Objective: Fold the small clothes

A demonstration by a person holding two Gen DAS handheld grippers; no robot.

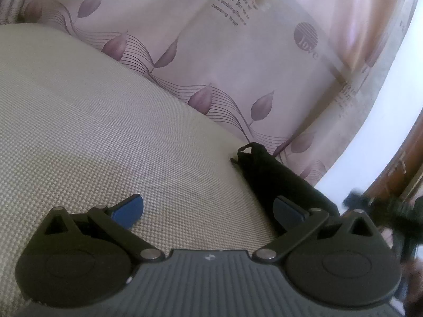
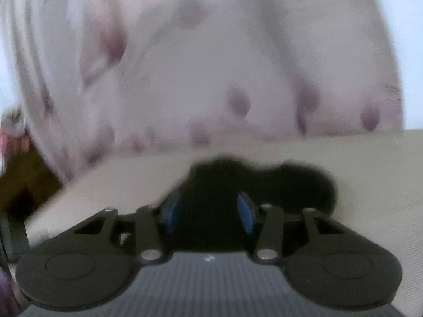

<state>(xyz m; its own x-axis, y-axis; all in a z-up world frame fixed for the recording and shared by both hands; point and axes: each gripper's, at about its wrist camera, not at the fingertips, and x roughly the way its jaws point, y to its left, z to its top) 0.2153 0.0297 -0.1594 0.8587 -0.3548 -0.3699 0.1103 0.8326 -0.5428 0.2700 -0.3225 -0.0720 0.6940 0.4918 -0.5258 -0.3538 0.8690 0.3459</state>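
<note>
A small black garment (image 1: 277,177) lies bunched on the beige woven surface (image 1: 105,132), near its far right edge. My left gripper (image 1: 208,208) is open wide just above that surface. Its left blue pad is over bare weave and its right blue pad (image 1: 288,208) is at the garment's near side. The right wrist view is blurred. There the black garment (image 2: 304,182) sits straight ahead, and part of it fills the gap between the blue pads of my right gripper (image 2: 208,214). Those jaws stand partly apart.
A pale pink cloth with purple leaves and printed words (image 1: 224,60) hangs or lies behind the beige surface. A white wall (image 1: 383,126) and brown wooden furniture (image 1: 396,166) are at the right. A dark blurred shape (image 1: 391,214) sits at the right edge.
</note>
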